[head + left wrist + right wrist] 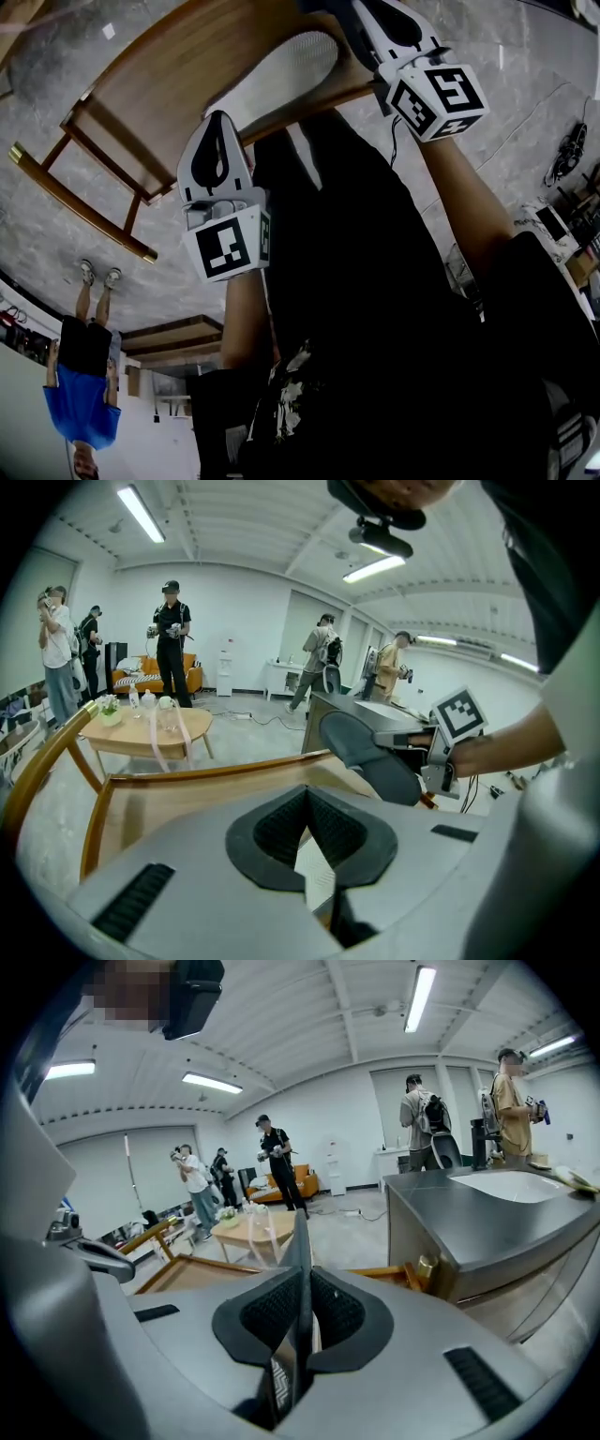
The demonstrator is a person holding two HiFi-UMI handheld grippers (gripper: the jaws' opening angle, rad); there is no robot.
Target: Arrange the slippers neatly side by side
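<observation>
My left gripper [217, 122] is shut on the thin edge of one slipper; its pale ribbed sole [281, 73] lies over the wooden table [159, 84]. In the left gripper view the pads [281, 832] pinch that white patterned sole [314, 874]. My right gripper [375, 19], higher and to the right, is shut on the other slipper. That grey slipper [370, 752] hangs from the right gripper [427, 752] above the table's rim [216, 772]. In the right gripper view its edge [300, 1241] stands upright between the jaws, zigzag tread showing.
A person in a blue shirt [84, 375] stands near the table. Several people [173, 639] stand further off around a small oval table [150, 728]. A grey counter with a sink [487, 1213] is at the right. Cables [567, 155] lie on the floor.
</observation>
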